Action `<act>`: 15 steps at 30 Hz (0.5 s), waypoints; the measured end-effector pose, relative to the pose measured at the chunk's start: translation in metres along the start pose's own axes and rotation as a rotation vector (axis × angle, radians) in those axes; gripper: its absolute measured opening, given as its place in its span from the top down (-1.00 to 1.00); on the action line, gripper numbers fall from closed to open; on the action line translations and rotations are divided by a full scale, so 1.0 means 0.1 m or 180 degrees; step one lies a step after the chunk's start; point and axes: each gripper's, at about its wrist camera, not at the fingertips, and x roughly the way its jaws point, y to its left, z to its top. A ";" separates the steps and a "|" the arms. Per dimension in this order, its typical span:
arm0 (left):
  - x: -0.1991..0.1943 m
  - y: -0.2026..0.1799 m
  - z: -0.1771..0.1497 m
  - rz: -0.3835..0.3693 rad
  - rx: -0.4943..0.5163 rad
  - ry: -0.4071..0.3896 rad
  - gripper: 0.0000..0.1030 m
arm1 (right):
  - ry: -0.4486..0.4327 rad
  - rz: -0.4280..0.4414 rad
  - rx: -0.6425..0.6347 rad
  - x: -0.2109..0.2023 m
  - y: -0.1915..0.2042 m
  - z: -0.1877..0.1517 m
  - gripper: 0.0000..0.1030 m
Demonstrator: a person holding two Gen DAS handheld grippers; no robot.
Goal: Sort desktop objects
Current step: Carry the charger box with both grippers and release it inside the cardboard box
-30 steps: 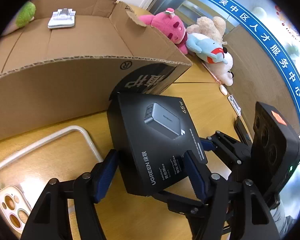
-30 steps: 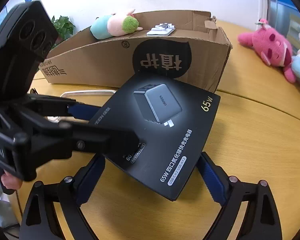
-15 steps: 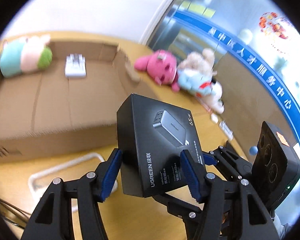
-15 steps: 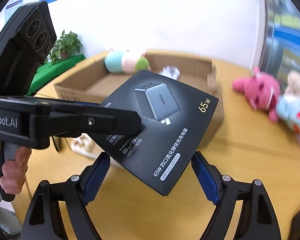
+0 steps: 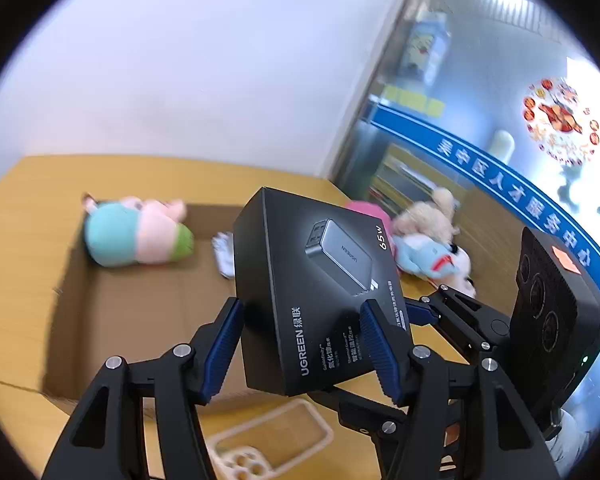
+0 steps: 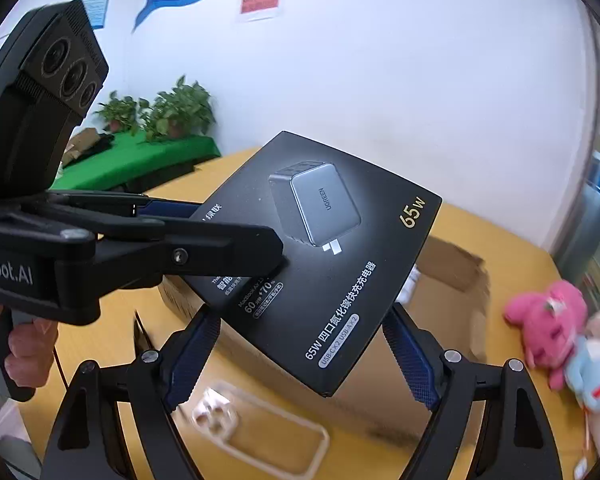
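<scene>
Both hand-held grippers, left and right, are clamped on the black charger box, held above the cardboard box, long axis tilting up and away.

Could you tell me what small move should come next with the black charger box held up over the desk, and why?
Probably carry the charger box forward and lower it into the cardboard box. The left gripper and the right gripper both clamp it in the air, just short of that open box, where a plush toy already lies.
</scene>
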 end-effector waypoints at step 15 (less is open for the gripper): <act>0.38 1.16 0.34 0.0423 -0.0258 0.0175 -0.16 | 0.0452 0.0533 0.0018 1.53 0.05 0.65 -0.61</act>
